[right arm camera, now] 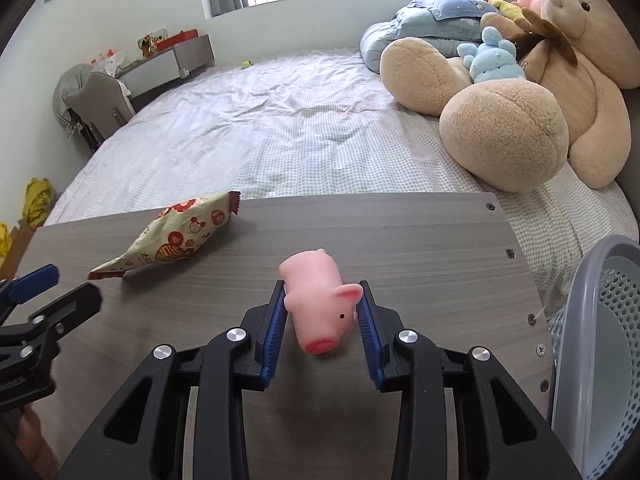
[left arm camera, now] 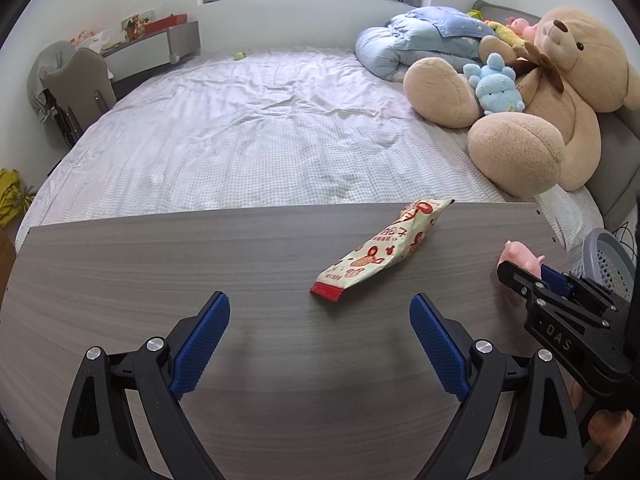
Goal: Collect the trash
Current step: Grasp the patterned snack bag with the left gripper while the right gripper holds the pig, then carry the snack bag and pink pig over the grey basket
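A cream and red snack wrapper (left arm camera: 380, 252) (right arm camera: 176, 236) lies flat on the grey wooden table (left arm camera: 160, 280) (right arm camera: 420, 240), near its far edge. My left gripper (left arm camera: 320, 312) is open above the table, just short of the wrapper, with nothing between its blue pads (left arm camera: 200, 344). A pink rubber pig toy (right arm camera: 320, 308) (left arm camera: 520, 258) sits between the blue pads of my right gripper (right arm camera: 322, 294), which press on both its sides, snout pointing back at the camera. In the left wrist view the right gripper (left arm camera: 532, 280) is at the table's right end.
A grey perforated basket (right arm camera: 600, 320) (left arm camera: 608, 260) stands off the table's right end. Behind the table is a bed (left arm camera: 260, 128) with a large teddy bear (right arm camera: 540, 100), a blue plush (right arm camera: 494, 60) and a folded blue quilt (left arm camera: 420, 40). My left gripper (right arm camera: 40, 292) shows at the left.
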Action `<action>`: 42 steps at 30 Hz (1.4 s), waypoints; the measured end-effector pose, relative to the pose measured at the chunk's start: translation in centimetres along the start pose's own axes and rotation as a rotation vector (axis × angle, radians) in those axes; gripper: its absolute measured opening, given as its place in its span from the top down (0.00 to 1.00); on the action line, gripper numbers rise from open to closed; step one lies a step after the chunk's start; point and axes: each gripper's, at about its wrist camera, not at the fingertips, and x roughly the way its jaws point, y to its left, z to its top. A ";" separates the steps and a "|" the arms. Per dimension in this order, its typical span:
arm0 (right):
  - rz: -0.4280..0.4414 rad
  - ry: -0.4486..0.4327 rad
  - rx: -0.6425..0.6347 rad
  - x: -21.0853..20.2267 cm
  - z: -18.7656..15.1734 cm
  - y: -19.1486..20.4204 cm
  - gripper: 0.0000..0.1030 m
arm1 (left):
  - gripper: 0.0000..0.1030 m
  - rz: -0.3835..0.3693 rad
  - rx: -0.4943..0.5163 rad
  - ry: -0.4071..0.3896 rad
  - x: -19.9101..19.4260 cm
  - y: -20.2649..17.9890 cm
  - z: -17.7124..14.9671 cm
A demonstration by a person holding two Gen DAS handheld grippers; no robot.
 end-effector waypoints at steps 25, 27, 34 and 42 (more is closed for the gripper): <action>0.132 -0.024 0.135 -3.8 -1.4 -4.2 0.67 | 0.30 -0.010 0.162 0.090 6.4 -5.9 3.3; 0.132 -0.023 0.138 -3.9 -1.5 -4.4 0.67 | 0.40 -0.025 0.160 0.104 6.7 -6.0 3.2; 0.135 -0.017 0.144 -4.7 -2.0 -4.6 0.67 | 0.74 -0.068 0.116 0.109 5.5 -6.1 2.2; 0.122 -0.025 0.139 -7.7 -3.4 -4.9 0.67 | 0.74 -0.079 0.080 0.056 0.5 -7.3 -0.1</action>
